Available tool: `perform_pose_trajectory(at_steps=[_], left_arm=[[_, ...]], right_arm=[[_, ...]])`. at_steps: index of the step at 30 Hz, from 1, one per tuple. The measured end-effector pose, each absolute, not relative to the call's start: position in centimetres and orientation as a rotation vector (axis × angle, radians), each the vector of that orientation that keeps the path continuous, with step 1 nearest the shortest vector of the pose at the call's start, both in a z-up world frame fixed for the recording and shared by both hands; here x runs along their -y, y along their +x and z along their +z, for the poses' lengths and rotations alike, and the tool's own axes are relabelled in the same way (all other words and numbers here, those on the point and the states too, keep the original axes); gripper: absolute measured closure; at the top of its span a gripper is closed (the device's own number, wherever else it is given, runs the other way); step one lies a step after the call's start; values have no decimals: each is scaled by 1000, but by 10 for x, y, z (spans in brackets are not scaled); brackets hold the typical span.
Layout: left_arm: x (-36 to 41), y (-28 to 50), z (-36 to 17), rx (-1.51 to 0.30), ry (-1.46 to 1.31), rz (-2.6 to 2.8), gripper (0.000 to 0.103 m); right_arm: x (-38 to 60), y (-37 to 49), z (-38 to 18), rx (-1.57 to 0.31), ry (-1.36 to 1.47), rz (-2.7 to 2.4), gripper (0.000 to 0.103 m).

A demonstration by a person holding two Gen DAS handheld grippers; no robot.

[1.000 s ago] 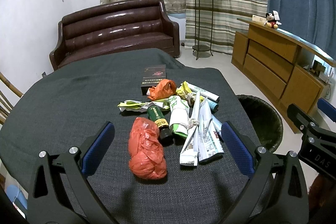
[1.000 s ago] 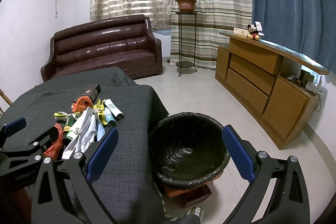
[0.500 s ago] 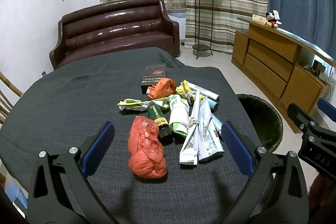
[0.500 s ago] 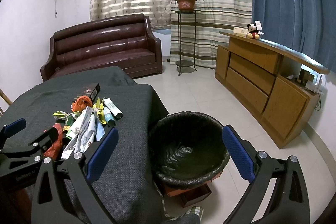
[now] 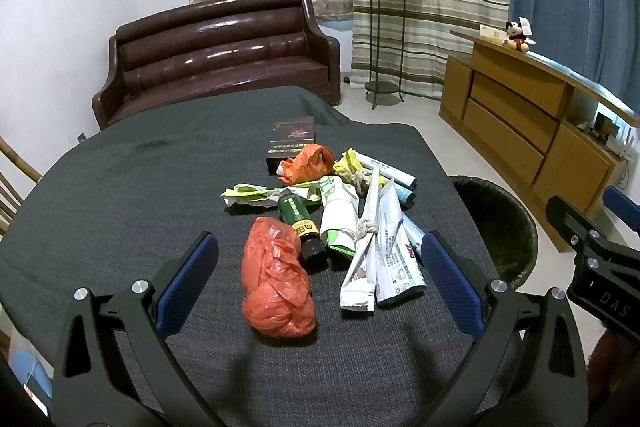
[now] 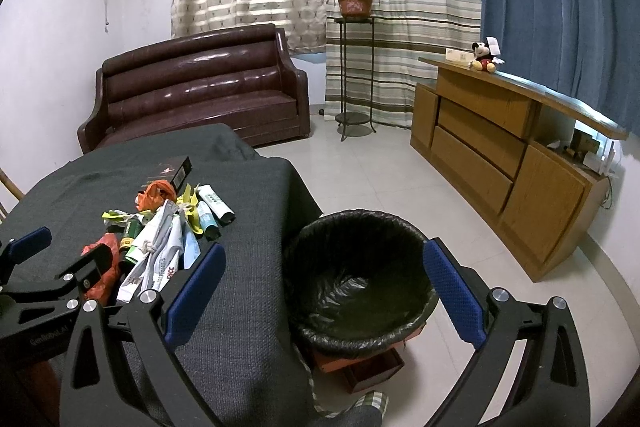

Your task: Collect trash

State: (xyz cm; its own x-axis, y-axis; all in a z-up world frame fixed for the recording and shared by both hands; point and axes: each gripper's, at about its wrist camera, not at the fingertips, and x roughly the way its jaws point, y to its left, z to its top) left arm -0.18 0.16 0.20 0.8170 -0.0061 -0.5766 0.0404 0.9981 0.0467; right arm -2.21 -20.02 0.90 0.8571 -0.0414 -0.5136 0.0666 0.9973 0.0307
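Observation:
A heap of trash lies on the dark-clothed table (image 5: 120,195): a crumpled red plastic bag (image 5: 278,279) nearest me, a small green bottle (image 5: 301,225), folded white paper wrappers (image 5: 384,251), an orange bag (image 5: 308,163) and a dark box (image 5: 292,143). My left gripper (image 5: 320,279) hangs open just above the table, its fingers either side of the red bag and wrappers, touching neither. My right gripper (image 6: 324,291) is open and empty over the bin (image 6: 360,279), which is lined with a black bag and stands on the floor beside the table. The heap (image 6: 160,227) shows at left in the right wrist view.
A brown leather sofa (image 5: 216,51) stands behind the table. A wooden sideboard (image 6: 500,155) with a plush toy lines the right wall. A plant stand (image 6: 354,67) is by the striped curtains. Tiled floor lies between bin and sideboard.
The left gripper has eased very slightly toward the heap. The right gripper has held still over the bin.

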Motion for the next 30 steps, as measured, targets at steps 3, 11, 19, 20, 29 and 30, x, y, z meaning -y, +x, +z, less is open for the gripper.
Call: perform_pose_trajectory(at_steps=[3, 11, 19, 20, 29, 30], left_arm=[[-2, -4, 1, -615, 59, -27, 4], [-2, -3, 0, -617, 58, -25, 4], [-2, -2, 1, -619, 58, -26, 4], [-1, -2, 1, -619, 57, -24, 5], [-27, -5, -18, -671, 18, 40, 18], [-30, -5, -19, -675, 14, 47, 18]], right_arm=[[191, -18, -1, -543, 51, -59, 7], [191, -18, -1, -545, 51, -60, 7], [191, -19, -4, -548, 51, -65, 7], [192, -19, -4, -552, 53, -66, 7], [195, -18, -5, -591, 61, -48, 7], [194, -18, -5, -595, 59, -44, 7]])
